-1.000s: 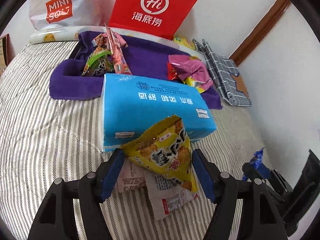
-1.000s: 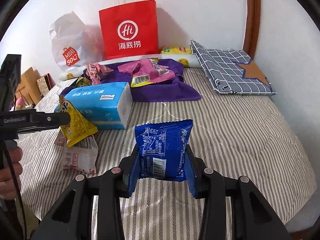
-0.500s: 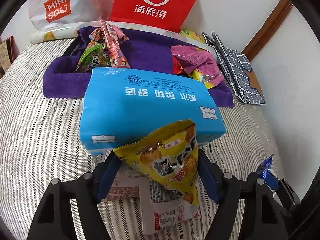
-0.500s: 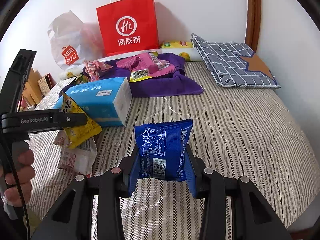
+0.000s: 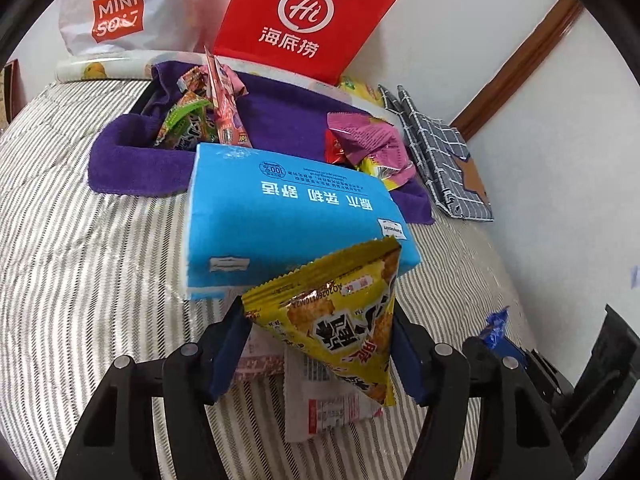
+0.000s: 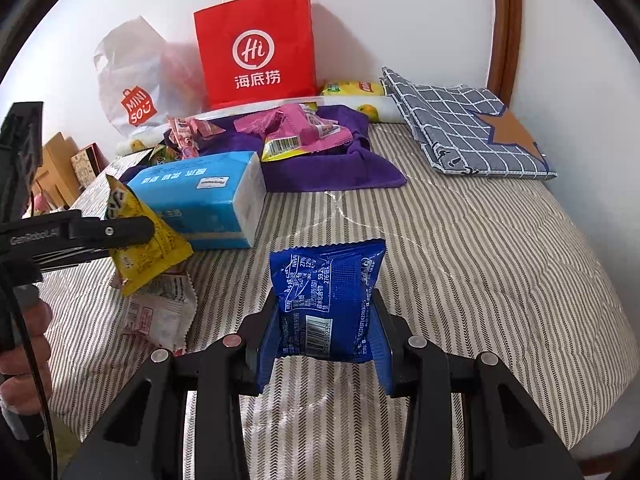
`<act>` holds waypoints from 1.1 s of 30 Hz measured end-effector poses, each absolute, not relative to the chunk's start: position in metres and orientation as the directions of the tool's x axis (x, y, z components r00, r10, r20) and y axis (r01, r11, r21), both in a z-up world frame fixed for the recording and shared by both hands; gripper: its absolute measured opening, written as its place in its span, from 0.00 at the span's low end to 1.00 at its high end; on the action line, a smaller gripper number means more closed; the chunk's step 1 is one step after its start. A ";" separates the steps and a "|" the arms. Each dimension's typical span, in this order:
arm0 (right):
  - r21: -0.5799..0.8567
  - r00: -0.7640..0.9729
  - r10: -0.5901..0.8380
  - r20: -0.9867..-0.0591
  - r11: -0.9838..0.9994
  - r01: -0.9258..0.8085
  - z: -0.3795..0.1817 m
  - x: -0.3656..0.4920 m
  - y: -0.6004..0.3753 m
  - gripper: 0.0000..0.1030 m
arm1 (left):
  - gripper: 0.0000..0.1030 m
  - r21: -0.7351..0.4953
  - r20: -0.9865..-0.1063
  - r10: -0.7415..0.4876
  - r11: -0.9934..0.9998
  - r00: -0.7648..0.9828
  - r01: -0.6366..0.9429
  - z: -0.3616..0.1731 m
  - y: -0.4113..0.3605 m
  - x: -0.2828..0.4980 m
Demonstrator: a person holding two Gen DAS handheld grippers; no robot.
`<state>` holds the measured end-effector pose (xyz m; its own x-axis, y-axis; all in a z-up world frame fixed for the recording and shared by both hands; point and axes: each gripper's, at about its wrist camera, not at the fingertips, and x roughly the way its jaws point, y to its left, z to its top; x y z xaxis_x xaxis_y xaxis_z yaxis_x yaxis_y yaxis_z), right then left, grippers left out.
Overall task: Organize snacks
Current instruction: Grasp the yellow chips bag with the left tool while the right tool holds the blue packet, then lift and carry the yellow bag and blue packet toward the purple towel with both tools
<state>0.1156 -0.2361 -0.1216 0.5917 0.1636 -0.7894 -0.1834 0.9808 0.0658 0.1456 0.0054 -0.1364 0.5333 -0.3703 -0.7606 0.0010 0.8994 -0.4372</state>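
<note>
My left gripper (image 5: 320, 320) has a yellow snack bag (image 5: 340, 320) between its blue pads. The jaws are closing, and the pads press its two sides. The right wrist view shows this yellow bag (image 6: 148, 248) hanging above the striped bed, over a white packet (image 6: 160, 312) that lies flat. My right gripper (image 6: 324, 308) is shut on a blue snack packet (image 6: 324, 292), held upright above the bedspread. More snacks, pink (image 5: 368, 140) and green (image 5: 184, 128), lie on a purple towel (image 5: 280, 120) beyond.
A blue tissue pack (image 5: 288, 220) lies just past the yellow bag. A red paper bag (image 6: 256, 48) and a white shop bag (image 6: 132, 80) stand against the wall. A folded checked cloth (image 6: 460, 128) lies at the back right. A hand (image 6: 24, 344) grips the left tool.
The left gripper and its yellow bag have moved further right in the right wrist view, and its jaws have narrowed a little. The right gripper and blue packet stay put.
</note>
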 end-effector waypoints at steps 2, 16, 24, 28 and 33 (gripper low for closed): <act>0.065 0.592 0.165 -0.789 0.980 -0.187 -0.120 0.115 -0.232 0.39 | 0.62 -0.436 -0.756 -0.368 0.900 0.542 0.003 -0.134 0.008 0.143; 0.078 0.598 0.167 -0.784 0.982 -0.172 -0.099 0.116 -0.213 0.39 | 0.62 -0.445 -0.706 -0.365 0.895 0.607 0.020 -0.108 0.037 0.123; 0.049 0.621 0.117 -0.775 0.991 -0.125 -0.081 0.126 -0.205 0.39 | 0.62 -0.447 -0.676 -0.376 0.893 0.634 0.053 -0.094 0.049 0.116; 0.034 0.629 0.095 -0.771 0.994 -0.108 -0.074 0.133 -0.201 0.39 | 0.62 -0.445 -0.669 -0.377 0.893 0.640 0.061 -0.089 0.054 0.114; 0.035 0.642 0.089 -0.761 0.995 -0.096 -0.063 0.140 -0.197 0.39 | 0.62 -0.444 -0.658 -0.377 0.894 0.652 0.068 -0.082 0.059 0.115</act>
